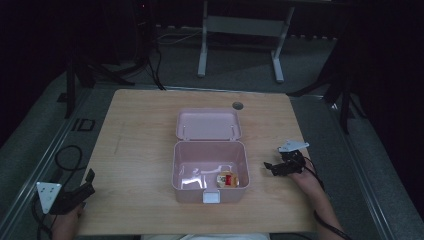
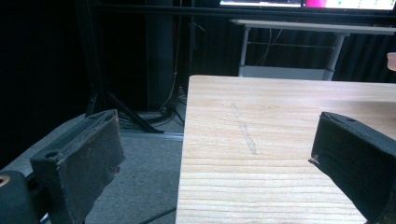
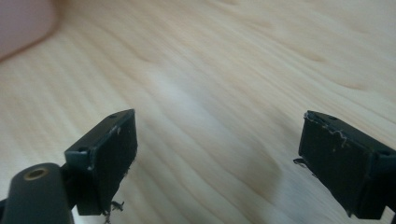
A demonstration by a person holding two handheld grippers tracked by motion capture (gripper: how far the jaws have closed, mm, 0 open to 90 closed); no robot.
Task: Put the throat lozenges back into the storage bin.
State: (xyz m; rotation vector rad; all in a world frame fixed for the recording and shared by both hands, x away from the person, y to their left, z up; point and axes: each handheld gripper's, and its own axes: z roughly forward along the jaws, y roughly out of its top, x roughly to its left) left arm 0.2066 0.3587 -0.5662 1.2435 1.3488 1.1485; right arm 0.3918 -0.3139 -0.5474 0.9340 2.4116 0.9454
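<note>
A pink lidded box [image 1: 210,170] stands open at the middle of the wooden table [image 1: 140,150], its lid [image 1: 208,123] folded back flat behind it. A small yellow and red item [image 1: 227,178] lies inside at the box's front right. My right gripper [image 1: 272,168] hovers just right of the box, open, with bare wood between its jaws; a pink corner of the box [image 3: 23,18] shows at the top left of the right gripper view. My left gripper [image 1: 86,184] rests at the table's front left corner, open and empty, its jaws straddling the table's left edge [image 2: 184,154].
A round cable hole [image 1: 238,106] sits near the table's far edge. A white-legged desk frame [image 1: 240,35] stands on the floor beyond. Black stand legs [image 1: 100,70] and cables lie at the far left, another stand [image 1: 345,90] at the right. Wide bare wood lies left of the box.
</note>
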